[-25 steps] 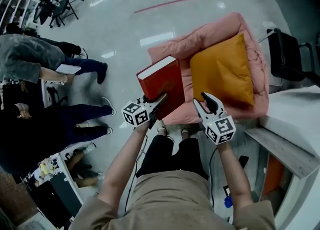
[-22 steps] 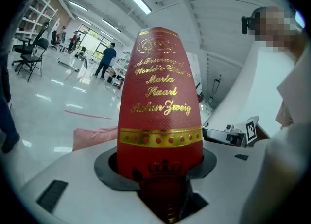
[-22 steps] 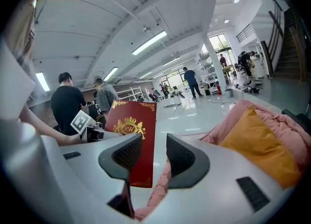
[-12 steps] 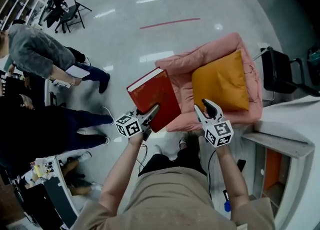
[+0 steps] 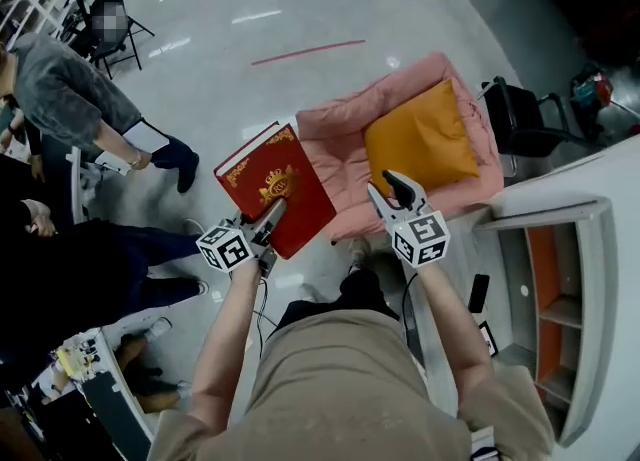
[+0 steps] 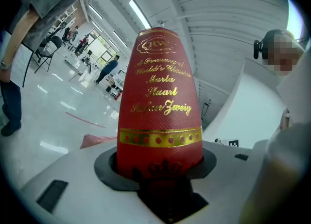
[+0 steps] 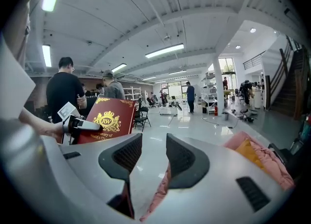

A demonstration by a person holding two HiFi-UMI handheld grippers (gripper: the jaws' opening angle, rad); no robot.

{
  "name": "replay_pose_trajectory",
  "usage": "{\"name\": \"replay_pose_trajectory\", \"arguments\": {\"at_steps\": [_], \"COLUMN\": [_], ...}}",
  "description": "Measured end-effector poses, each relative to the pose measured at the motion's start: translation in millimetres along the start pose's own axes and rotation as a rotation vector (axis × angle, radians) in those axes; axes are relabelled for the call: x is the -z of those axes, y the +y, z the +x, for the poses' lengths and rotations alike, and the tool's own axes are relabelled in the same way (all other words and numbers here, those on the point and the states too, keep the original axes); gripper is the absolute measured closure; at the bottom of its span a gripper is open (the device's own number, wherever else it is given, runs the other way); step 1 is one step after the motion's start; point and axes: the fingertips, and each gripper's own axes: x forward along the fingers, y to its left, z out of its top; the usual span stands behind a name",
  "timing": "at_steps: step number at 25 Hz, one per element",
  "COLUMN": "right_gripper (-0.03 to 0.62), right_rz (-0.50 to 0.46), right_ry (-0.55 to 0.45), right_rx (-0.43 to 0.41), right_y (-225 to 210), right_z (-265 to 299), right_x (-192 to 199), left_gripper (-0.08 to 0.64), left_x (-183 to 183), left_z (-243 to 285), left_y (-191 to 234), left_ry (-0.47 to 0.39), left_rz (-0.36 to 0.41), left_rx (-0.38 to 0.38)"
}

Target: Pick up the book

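my left claw (image 5: 272, 211) pinched the red book (image 5: 275, 181) by its near edge to hold it off the chair (image 5: 340, 119); right claw (image 5: 390, 189) stood open, empty.

The book (image 5: 275, 174) sits left of the armchair (image 5: 332, 124), between the jaws of the left gripper (image 5: 272, 211); a cushion (image 5: 420, 139) rests in the armchair. The right gripper (image 5: 392, 189) hangs before it.
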Motion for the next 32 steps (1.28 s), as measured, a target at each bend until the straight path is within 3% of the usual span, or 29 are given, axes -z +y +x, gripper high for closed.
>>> {"name": "replay_pose_trajectory", "arguments": {"at_steps": [7, 13, 19, 22, 27, 32], "right_gripper": [0.433, 0.433, 0.433, 0.433, 0.433, 0.433], "right_rz": [-0.084, -0.085, -0.082, -0.07, -0.052, -0.041], "right_ry": [0.005, 0.009, 0.022, 0.015, 0.003, 0.037], "right_rx": [0.012, -0.003, -0.047, -0.062, -0.09, -0.105], "right_y": [47.4, 74.7, 48.9, 32.0, 0.6, -14.7], "right_z": [-46.1, -96.2, -144.8, -184.6, -275.6, -284.5], "right_x": [-39.9, -10.2, -29.5, -12.0, 41.8, 35.5], "left_gripper": [0.319, 0.319, 0.319, 0.319, 0.319, 0.319], "left_x": [-19.1, 32.1, 43.1, 75.3, 168.4, 174.9], "left_z": [-48.9, -78.1, -70.6, -66.5, -62.3, -61.2], "left_y": [-48.9, -76.3, -138.7, -169.3, -224.3, -236.1], "left_ry": [-0.023, -0.006, -0.006, -0.008, 0.02, 0.032], "left_rz": [-0.038, -0.044, -0.058, -0.059, -0.079, -0.156], "left_rx": [0.05, 0.063, 0.024, -0.003, -0.06, -0.102]}}
